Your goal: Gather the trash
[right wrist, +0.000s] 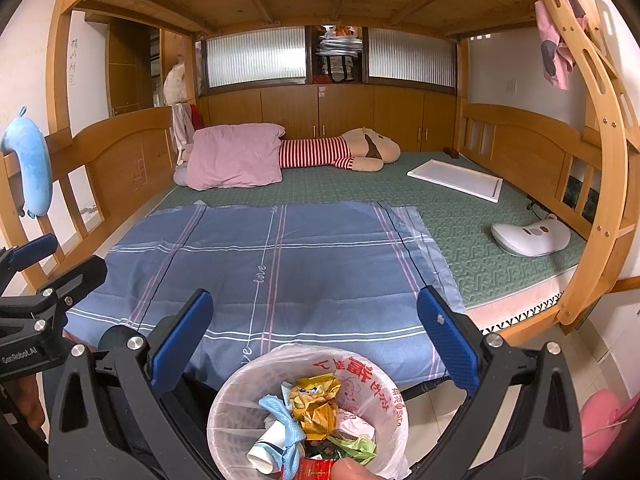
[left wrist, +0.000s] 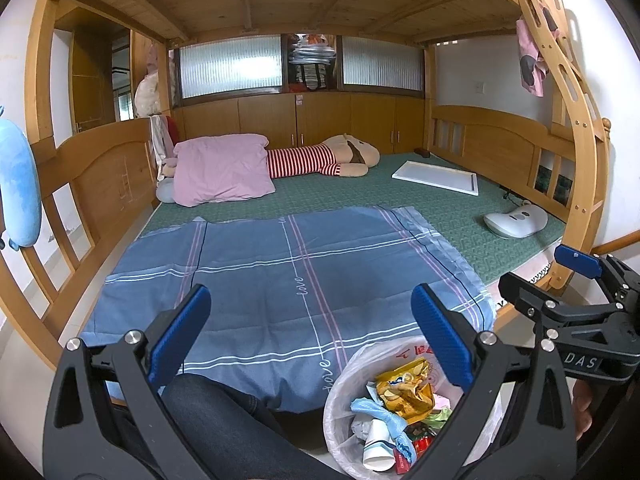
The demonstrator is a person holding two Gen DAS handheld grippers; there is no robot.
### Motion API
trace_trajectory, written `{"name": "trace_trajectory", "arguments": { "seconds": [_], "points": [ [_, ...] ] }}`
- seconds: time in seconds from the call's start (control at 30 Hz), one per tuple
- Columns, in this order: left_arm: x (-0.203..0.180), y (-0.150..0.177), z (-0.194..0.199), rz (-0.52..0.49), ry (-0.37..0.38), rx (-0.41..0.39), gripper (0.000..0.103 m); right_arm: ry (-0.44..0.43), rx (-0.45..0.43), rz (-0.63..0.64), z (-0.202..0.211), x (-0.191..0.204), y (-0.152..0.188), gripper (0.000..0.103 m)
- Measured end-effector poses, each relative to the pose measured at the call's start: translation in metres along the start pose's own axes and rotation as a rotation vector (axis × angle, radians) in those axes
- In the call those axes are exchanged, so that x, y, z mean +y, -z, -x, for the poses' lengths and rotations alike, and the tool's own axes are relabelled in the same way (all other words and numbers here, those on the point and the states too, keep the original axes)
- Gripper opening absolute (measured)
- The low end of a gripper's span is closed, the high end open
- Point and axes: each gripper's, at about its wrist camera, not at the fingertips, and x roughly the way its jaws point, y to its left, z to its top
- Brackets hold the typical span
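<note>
A white bin lined with a plastic bag [left wrist: 340, 384] [right wrist: 236, 392] stands on the floor at the foot of the bed. It holds trash: a yellow snack wrapper [left wrist: 404, 392] [right wrist: 316, 404], a blue cloth [right wrist: 280, 416], a paper cup [left wrist: 376, 452] and a red packet [right wrist: 316, 470]. My left gripper [left wrist: 312, 336] is open and empty above the bin and the blue sheet [left wrist: 280, 280]. My right gripper [right wrist: 316, 336] is open and empty over the bin. Each gripper shows in the other's view, the right [left wrist: 560, 280] and the left [right wrist: 52, 264].
A wooden bunk frame [left wrist: 100, 176] surrounds a green mattress [left wrist: 440, 208]. On it lie a pink pillow [left wrist: 220, 168], a striped plush toy [left wrist: 320, 160], a white tray [left wrist: 436, 178] and a white device [left wrist: 516, 220]. A pink slipper [right wrist: 600, 428] lies on the floor.
</note>
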Motion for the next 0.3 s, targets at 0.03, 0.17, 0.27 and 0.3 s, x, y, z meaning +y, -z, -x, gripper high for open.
{"name": "trace_trajectory", "arguments": {
  "seconds": [0.03, 0.17, 0.27, 0.3],
  "points": [
    [-0.001, 0.000, 0.000, 0.000, 0.000, 0.001, 0.100, 0.001, 0.001, -0.001, -0.001, 0.000, 0.000, 0.100],
    [0.001, 0.003, -0.007, 0.012, -0.013, 0.024, 0.100, 0.007, 0.005, -0.010, -0.003, -0.001, 0.002, 0.100],
    [0.004, 0.006, -0.017, 0.016, -0.062, 0.034, 0.100, 0.001, -0.013, -0.030, -0.001, -0.003, 0.002, 0.100],
    [0.006, 0.008, -0.023, 0.015, -0.081, 0.042, 0.100, -0.008, -0.028, -0.039, 0.000, -0.004, 0.001, 0.100]
  ]
}}
